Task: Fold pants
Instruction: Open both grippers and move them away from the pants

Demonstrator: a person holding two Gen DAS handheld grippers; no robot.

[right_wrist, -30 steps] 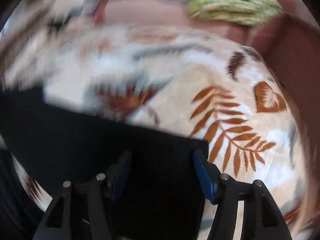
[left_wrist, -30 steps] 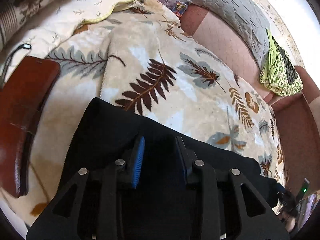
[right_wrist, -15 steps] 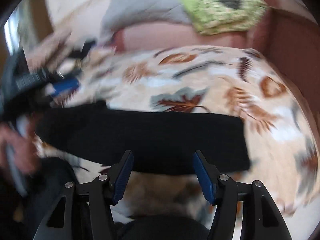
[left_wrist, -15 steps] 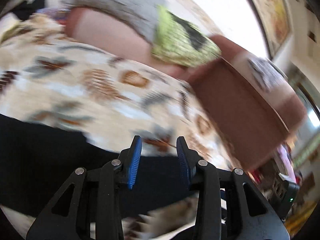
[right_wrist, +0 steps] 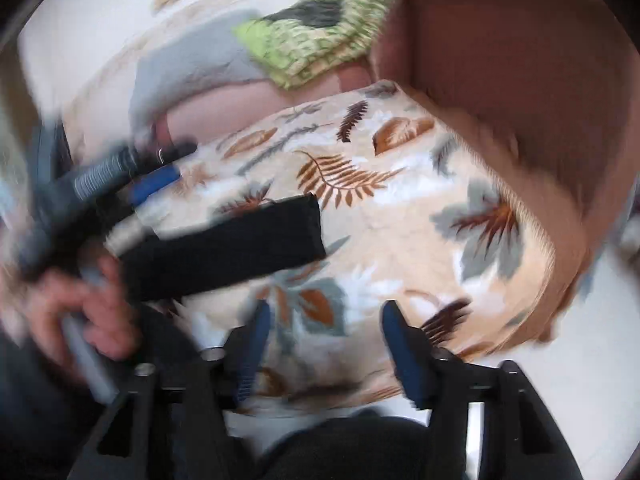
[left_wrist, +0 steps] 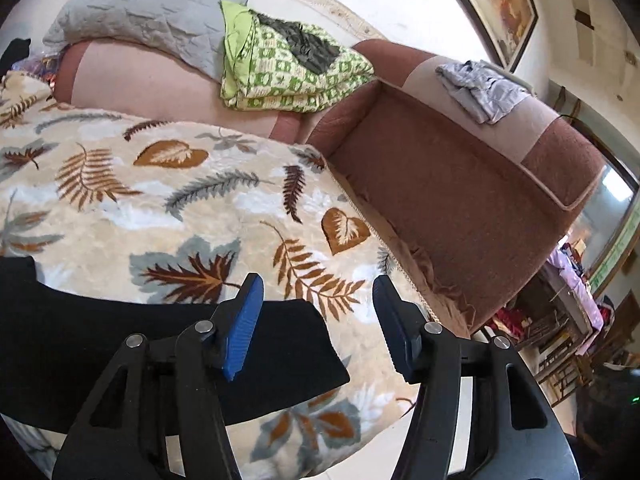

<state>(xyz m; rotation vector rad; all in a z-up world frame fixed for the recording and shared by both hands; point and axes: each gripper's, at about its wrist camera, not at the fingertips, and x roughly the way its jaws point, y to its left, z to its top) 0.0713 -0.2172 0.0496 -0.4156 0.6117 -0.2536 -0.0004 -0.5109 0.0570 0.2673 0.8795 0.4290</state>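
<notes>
The black pants (left_wrist: 120,352) lie folded into a long strip on the leaf-print blanket (left_wrist: 160,208). In the left wrist view my left gripper (left_wrist: 316,328) is open and empty, above the strip's right end. In the blurred right wrist view the pants (right_wrist: 232,248) lie flat at centre left. My right gripper (right_wrist: 324,344) is open and empty, held back over the blanket's near edge, apart from the pants. The left gripper (right_wrist: 156,184) and the hand holding it (right_wrist: 80,312) show at the left there.
The blanket covers a brown sofa (left_wrist: 460,200). A grey pillow (left_wrist: 152,12) and a folded green patterned cloth (left_wrist: 288,68) rest on the backrest. A pale garment (left_wrist: 480,88) lies on the armrest. White floor (right_wrist: 560,340) lies beyond the blanket's edge.
Both grippers have pulled back and swung right, off the pants. The left jaws have opened wider. The pants now lie flat as a folded strip.
</notes>
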